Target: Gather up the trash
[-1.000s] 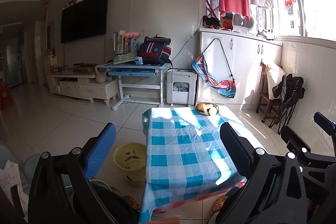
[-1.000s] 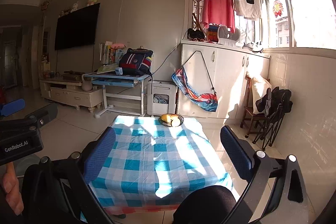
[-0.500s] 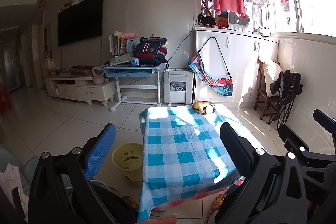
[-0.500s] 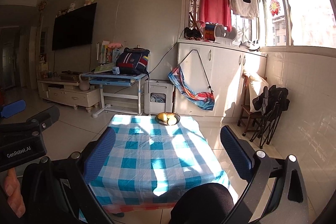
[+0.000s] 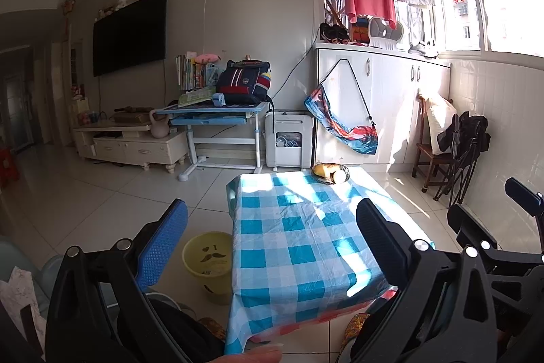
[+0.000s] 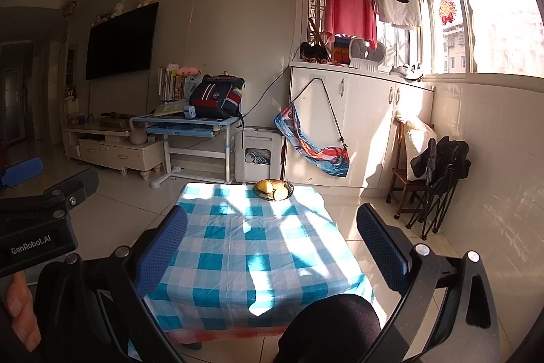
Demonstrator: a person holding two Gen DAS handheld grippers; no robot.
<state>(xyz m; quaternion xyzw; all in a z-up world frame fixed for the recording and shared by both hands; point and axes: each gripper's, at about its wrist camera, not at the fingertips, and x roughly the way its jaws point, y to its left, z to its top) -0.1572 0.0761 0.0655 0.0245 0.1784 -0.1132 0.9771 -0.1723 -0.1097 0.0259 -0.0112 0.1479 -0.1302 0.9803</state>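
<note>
Both tongs stand spread and hold nothing: the left tongs point(image 5: 272, 240) with waffle-textured blue pads, the right tongs point(image 6: 272, 244) the same. Below them lies a low table point(image 6: 238, 247) under a glossy blue-and-white checked plastic cloth, sunlit, bearing a dark round bowl of yellow fruit point(image 6: 273, 189) at its far edge. A round yellow plastic wastebasket point(image 5: 207, 261) with moustache prints stands on the tiled floor just beside the table's left side; scraps lie inside.

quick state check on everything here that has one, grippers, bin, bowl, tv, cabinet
left gripper: open, holding nothing
right gripper: open, holding nothing
yellow bin: upright on the floor beside the table, no lid, some bits inside
bowl: upright at the table's far end, fruit in it
tv: off
cabinet doors: shut
</note>
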